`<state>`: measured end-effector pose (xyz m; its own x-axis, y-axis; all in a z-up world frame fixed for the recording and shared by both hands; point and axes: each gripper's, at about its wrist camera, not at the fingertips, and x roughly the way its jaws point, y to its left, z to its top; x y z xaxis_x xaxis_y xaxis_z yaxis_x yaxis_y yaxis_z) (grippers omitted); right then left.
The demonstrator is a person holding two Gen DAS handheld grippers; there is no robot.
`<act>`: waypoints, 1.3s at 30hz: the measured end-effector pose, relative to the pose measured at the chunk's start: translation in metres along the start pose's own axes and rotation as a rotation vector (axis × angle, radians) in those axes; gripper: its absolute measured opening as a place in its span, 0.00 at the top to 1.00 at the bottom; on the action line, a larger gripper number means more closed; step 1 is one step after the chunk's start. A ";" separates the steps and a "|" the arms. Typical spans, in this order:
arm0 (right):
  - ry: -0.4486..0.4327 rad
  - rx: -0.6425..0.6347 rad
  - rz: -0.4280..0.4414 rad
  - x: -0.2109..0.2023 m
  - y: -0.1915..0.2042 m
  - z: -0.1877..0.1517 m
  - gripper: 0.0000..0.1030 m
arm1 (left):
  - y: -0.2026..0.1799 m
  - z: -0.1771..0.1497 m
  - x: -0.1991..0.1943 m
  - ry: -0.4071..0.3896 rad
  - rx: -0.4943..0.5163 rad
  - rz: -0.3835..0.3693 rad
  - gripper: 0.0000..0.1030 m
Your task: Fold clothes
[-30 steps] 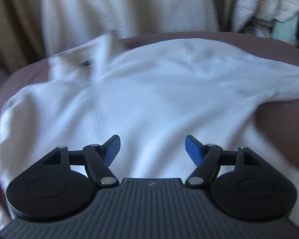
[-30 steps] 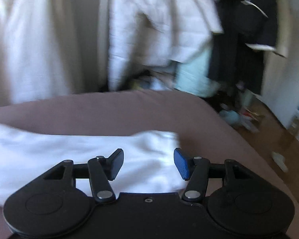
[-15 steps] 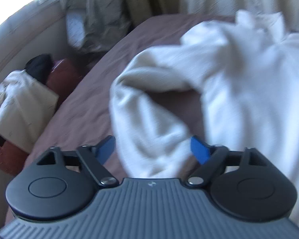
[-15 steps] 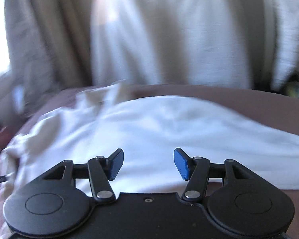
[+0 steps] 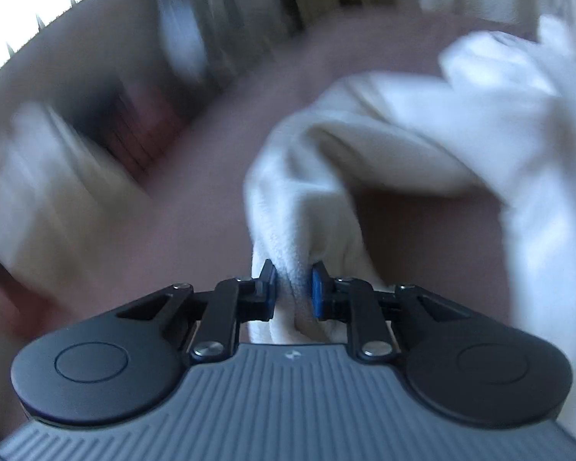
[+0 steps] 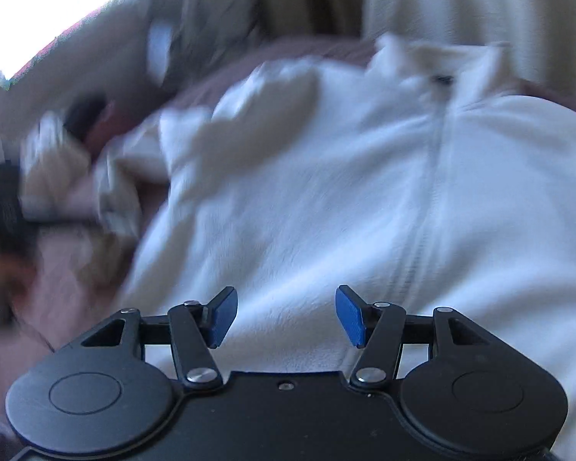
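Left gripper (image 5: 293, 288) is closing, its pads pinching the sleeve end of the white fleece (image 5: 460, 134). The sleeve runs away up-right to the body on the bed (image 5: 196, 207). Right gripper (image 6: 284, 317) gapes empty over the torso (image 6: 326, 199).

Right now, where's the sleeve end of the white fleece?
In the left wrist view the sleeve end sits low at centre, between the closing pads of the left gripper, over the brown bed cover; the rest of the white fleece trails up to the right.
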<state>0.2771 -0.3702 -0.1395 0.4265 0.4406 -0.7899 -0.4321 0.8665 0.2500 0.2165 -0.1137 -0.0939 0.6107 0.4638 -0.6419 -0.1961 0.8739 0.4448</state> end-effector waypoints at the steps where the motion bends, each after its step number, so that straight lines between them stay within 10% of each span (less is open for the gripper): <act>1: 0.022 -0.036 -0.022 0.010 0.003 -0.002 0.40 | 0.007 0.006 -0.011 -0.096 0.040 0.081 0.84; 6: 0.019 0.002 0.017 0.021 -0.012 -0.027 0.39 | 0.058 0.015 -0.047 -0.389 0.034 0.345 0.82; 13: -0.058 0.068 0.089 0.017 -0.029 -0.047 0.39 | 0.071 -0.041 0.052 0.079 0.090 0.158 0.72; 16: -0.061 0.050 0.079 0.015 -0.025 -0.049 0.38 | 0.068 -0.057 0.051 0.012 0.150 0.209 0.65; 21: -0.067 0.010 0.064 0.019 -0.021 -0.051 0.35 | 0.093 -0.041 0.046 -0.035 0.111 0.223 0.83; 26: -0.084 -0.002 0.064 0.022 -0.020 -0.052 0.33 | 0.134 -0.009 0.024 -0.195 -0.069 0.313 0.78; 29: -0.087 -0.003 0.075 0.021 -0.022 -0.054 0.30 | 0.130 -0.006 0.056 -0.007 0.014 0.252 0.51; 32: -0.088 -0.008 0.088 0.022 -0.023 -0.054 0.26 | 0.127 -0.022 0.077 0.189 0.050 0.166 0.50; 39: -0.097 -0.013 0.096 0.022 -0.023 -0.054 0.25 | 0.154 -0.062 0.052 0.222 -0.170 -0.200 0.42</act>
<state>0.2532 -0.3935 -0.1930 0.4577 0.5425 -0.7044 -0.4845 0.8165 0.3141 0.1704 0.0545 -0.0978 0.4716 0.2844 -0.8347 -0.2256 0.9540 0.1977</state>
